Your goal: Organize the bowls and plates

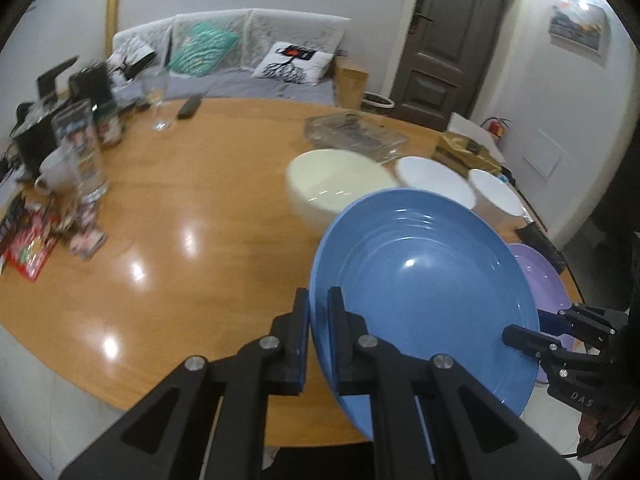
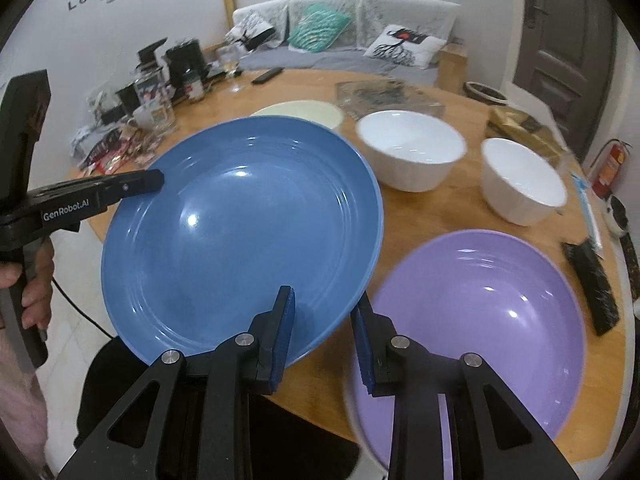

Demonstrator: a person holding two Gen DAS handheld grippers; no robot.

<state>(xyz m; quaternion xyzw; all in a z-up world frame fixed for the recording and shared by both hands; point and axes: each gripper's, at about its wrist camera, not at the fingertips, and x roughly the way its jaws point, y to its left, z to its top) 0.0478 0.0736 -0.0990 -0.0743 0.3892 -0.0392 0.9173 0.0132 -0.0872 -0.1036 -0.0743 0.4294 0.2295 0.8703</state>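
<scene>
Blue plate (image 2: 240,236): we hold it tilted above the table's (image 1: 160,280) near edge.
Left gripper (image 1: 318,312): clamped on its left rim.
Right gripper (image 2: 324,320): jaws parted around its right rim, not pinching.
Purple plate (image 2: 480,320): flat, near right.
White bowls (image 2: 412,148): beyond.

White walls, a dark door (image 1: 452,36) and a cushioned sofa (image 1: 240,56) behind the wooden table (image 1: 160,240).
</scene>
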